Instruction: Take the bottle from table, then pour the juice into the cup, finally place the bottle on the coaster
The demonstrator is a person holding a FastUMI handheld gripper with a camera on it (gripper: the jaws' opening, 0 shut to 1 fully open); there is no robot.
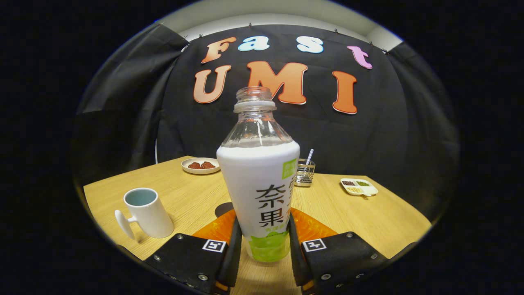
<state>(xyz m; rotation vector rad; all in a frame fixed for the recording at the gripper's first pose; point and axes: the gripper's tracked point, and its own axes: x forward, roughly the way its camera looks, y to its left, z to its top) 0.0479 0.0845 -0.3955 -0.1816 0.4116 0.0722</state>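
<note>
The bottle (262, 192) stood upright on the table (184, 192) between the fingers (262, 241), which pressed its lower body from both sides; uncapped, thin-walled and nearly full, it looked heavy, slick and easy to squeeze, so a firm low grip seemed right. The cup (148, 213) sat left of the bottle, and a dark patch (224, 209) behind the bottle, perhaps the coaster, was mostly hidden.

The bottle (258, 180) has a clear neck and a white label with black characters and a green band at the foot. The cup (147, 213) is white outside, pale blue-grey inside. The table (184, 192) is light wood grain. A white dish (200, 165) holds dark red pieces.
</note>
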